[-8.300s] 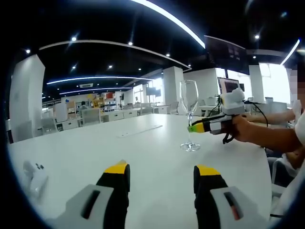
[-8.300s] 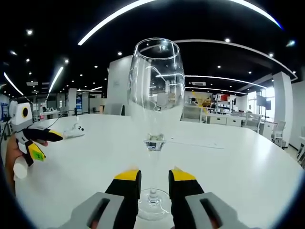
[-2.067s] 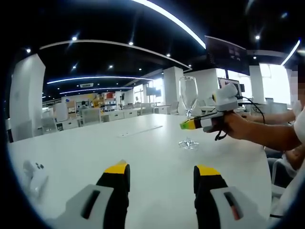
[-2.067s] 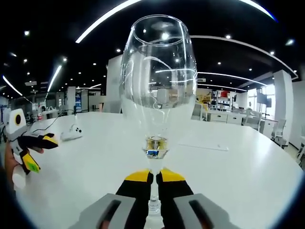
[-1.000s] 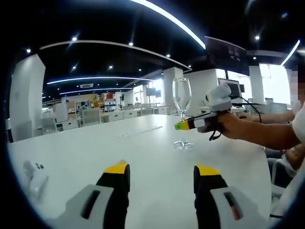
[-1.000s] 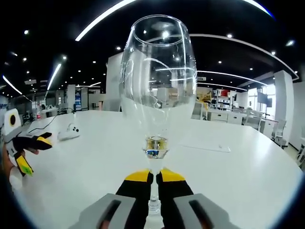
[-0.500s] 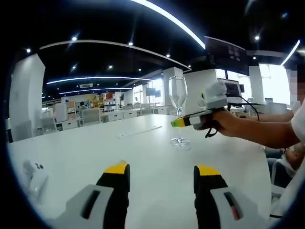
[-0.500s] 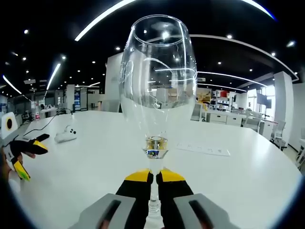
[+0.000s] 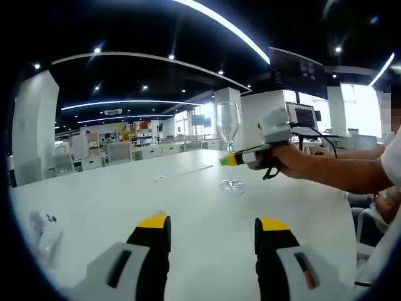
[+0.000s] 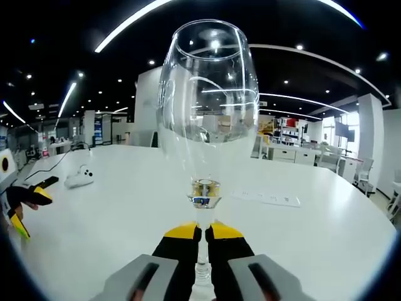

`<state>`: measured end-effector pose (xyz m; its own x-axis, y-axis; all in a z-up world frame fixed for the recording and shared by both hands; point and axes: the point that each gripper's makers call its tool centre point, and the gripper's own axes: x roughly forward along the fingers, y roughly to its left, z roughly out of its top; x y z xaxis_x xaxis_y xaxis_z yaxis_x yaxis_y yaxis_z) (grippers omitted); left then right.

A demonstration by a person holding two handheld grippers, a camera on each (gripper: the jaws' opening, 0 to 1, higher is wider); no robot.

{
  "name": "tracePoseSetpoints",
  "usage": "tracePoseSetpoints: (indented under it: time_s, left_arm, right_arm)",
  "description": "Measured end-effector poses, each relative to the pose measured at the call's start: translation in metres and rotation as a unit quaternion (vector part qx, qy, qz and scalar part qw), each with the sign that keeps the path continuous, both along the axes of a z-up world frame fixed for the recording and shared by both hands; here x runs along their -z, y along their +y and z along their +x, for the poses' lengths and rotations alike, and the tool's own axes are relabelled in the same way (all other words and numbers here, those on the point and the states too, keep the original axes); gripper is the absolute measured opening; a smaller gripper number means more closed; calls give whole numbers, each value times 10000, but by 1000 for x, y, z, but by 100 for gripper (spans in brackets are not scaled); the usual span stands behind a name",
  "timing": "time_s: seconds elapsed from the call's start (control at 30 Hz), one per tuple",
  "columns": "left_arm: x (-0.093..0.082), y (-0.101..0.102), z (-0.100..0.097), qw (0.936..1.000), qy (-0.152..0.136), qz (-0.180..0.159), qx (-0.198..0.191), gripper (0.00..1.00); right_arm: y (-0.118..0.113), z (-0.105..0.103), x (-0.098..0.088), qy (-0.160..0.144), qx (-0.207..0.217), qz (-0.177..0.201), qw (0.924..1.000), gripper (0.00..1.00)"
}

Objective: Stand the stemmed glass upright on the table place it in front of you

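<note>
The clear stemmed glass [image 10: 208, 106] stands upright, and my right gripper [image 10: 202, 232] is shut on its thin stem just under the bowl. In the left gripper view the same glass [image 9: 229, 122] is held upright over the middle of the white table [image 9: 188, 207] by the right gripper [image 9: 227, 161], which comes in from the right in a person's hand. Its foot [image 9: 231, 184] is at or just above the tabletop; I cannot tell if it touches. My left gripper [image 9: 213, 223] hangs open near the table's front, holding nothing, and appears far left as the left gripper [image 10: 22, 204].
A small white controller [image 9: 44, 229] lies at the table's left, seen again as the controller [image 10: 78, 179]. A flat white strip [image 10: 266, 199] lies farther back on the table. The person's forearm [image 9: 332, 174] reaches in from the right. Desks and chairs stand beyond the table.
The right gripper has carried the upright glass steadily leftward and farther across the table, still shut on the stem. My left gripper has stayed open and still.
</note>
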<state>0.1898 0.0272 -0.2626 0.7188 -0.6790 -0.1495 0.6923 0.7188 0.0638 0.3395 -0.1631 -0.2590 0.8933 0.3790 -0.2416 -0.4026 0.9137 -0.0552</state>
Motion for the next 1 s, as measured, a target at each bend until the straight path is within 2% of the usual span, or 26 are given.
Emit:
tracePoseSetpoints:
  time_s: [0.37, 1.0]
  left_arm:
    - [0, 1, 0, 10000, 0, -6, -9, 54]
    - [-3, 6, 4, 9998, -28, -60, -162, 54]
  right_arm:
    - [-1, 13, -9, -89, 33, -71, 9999, 9]
    - [0, 37, -8, -96, 107, -71, 9999, 9]
